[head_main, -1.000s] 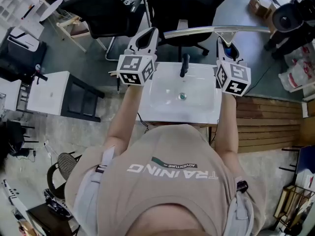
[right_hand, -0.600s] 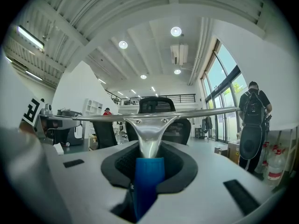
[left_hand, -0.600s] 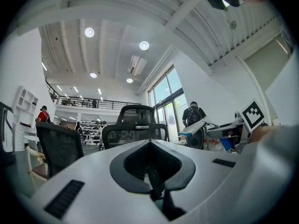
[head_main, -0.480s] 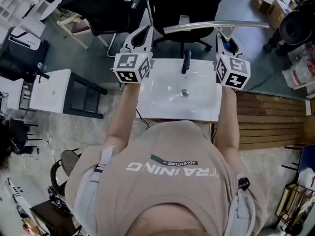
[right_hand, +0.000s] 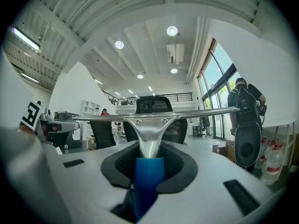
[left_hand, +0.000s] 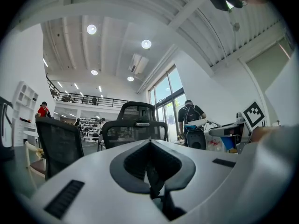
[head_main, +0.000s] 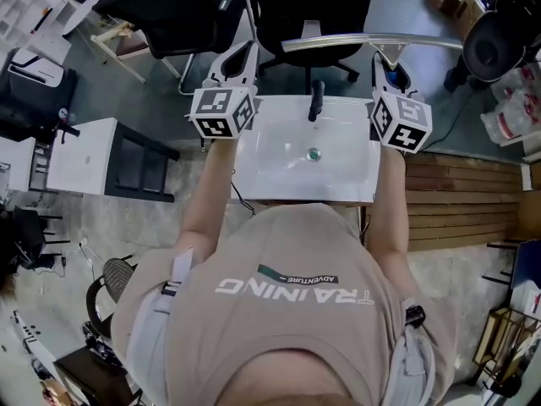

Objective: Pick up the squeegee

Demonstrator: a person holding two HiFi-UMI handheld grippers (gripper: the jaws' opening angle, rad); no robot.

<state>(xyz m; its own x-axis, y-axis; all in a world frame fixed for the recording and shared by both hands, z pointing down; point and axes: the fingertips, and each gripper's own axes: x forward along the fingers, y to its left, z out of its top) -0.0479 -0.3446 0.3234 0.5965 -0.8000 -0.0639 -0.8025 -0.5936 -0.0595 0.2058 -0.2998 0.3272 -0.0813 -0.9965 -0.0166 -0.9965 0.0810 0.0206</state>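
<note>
The squeegee has a blue handle [right_hand: 148,176] and a long metal blade [head_main: 372,42] lying crosswise above the far edge of the white sink [head_main: 279,176]. My right gripper [head_main: 387,73] points level and away from me, shut on the blue handle, and the blade spans the right gripper view [right_hand: 154,115]. On the other side of the sink, my left gripper [head_main: 241,62] also points level. Its dark pads meet with nothing between them in the left gripper view [left_hand: 150,146].
A black faucet [head_main: 316,100] stands at the back of the sink. Black office chairs [head_main: 321,7] stand just beyond it. A white cabinet [head_main: 84,159] is at the left and wooden slats [head_main: 461,205] lie at the right. A person with a backpack [right_hand: 244,101] stands farther off.
</note>
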